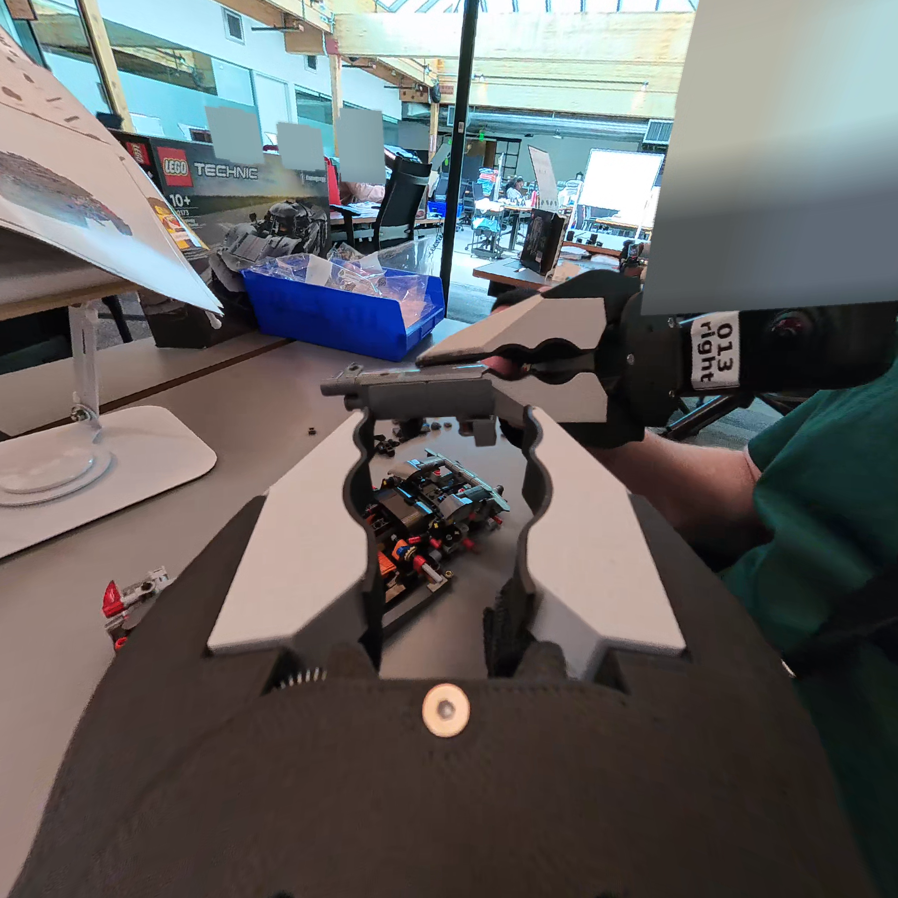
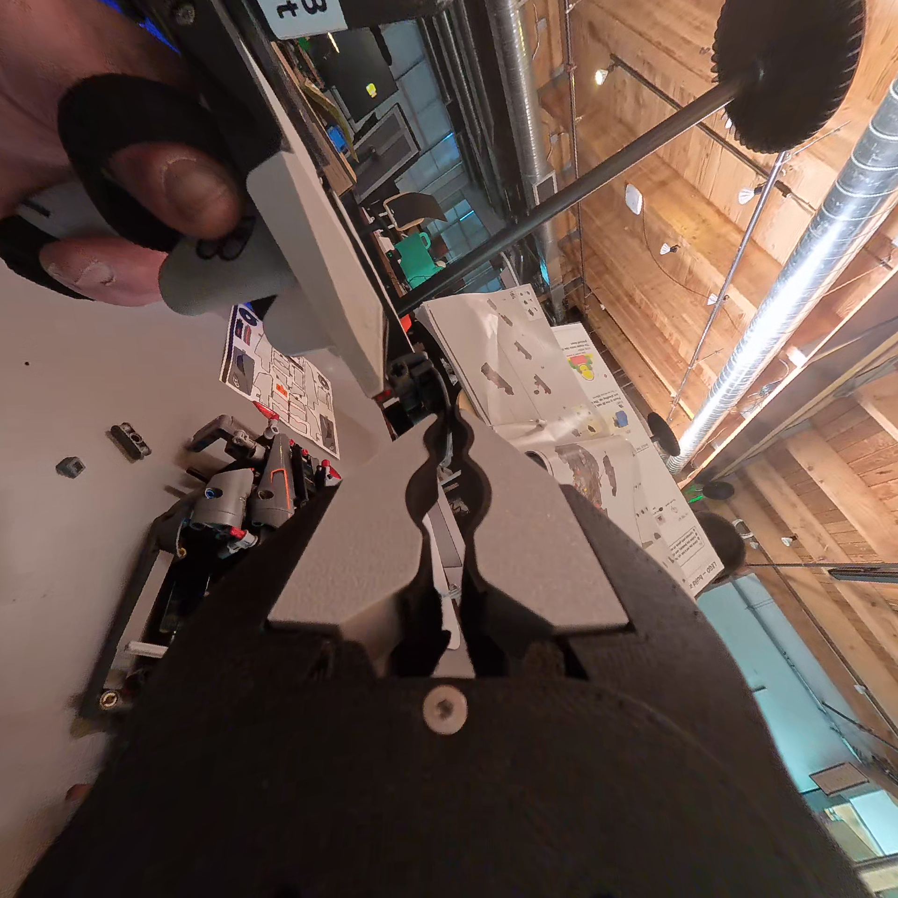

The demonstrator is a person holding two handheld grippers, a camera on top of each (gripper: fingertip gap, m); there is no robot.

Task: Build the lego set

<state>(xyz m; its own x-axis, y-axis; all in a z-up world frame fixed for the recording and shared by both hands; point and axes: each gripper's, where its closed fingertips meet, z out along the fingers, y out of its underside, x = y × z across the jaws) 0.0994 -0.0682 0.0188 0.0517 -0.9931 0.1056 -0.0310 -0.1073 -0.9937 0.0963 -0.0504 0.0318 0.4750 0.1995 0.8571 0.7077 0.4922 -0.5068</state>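
Note:
A grey Lego panel piece (image 1: pixel 427 393) is held up above the table. My left gripper (image 1: pixel 444 413) is shut on it from both sides, its fingers spread to the panel's width. My right gripper (image 1: pixel 427 359) comes in from the right and is pinched on the panel's thin top edge; in the right wrist view (image 2: pixel 452 413) its tips are nearly together. One left gripper finger (image 2: pixel 320 252) and the hand holding that gripper show at the upper left there. The partly built car (image 1: pixel 432 510) lies on the table below, also in the right wrist view (image 2: pixel 243 495).
A small red and grey sub-assembly (image 1: pixel 131 595) lies left of my gripper. A blue bin (image 1: pixel 340 311) of part bags and the set's box (image 1: pixel 233 194) stand behind. The instruction booklet (image 1: pixel 73 184) sits on a white stand (image 1: pixel 97 466). A sticker sheet (image 2: pixel 282 384) and loose small parts (image 2: pixel 129 440) lie nearby.

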